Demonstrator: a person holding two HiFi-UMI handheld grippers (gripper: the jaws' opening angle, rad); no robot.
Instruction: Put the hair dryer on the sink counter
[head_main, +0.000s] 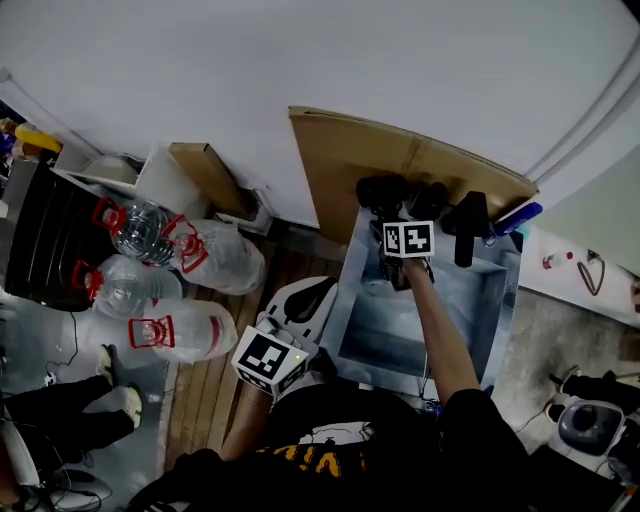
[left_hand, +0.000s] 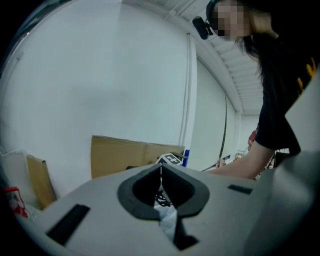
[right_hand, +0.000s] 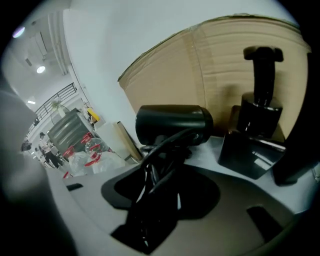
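The black hair dryer is at the back left corner of the steel sink, its barrel just above the counter's rear edge; whether it touches the counter I cannot tell. My right gripper is shut on its handle, and the handle and bundled black cord run down between the jaws. My left gripper hangs low at the sink's left front, away from the dryer. Its pads meet along a thin seam with nothing between them.
A black faucet stands at the back of the sink, right of the dryer. A cardboard sheet leans on the wall behind. Large clear water bottles with red handles lie on the floor at left. Another person's feet are lower left.
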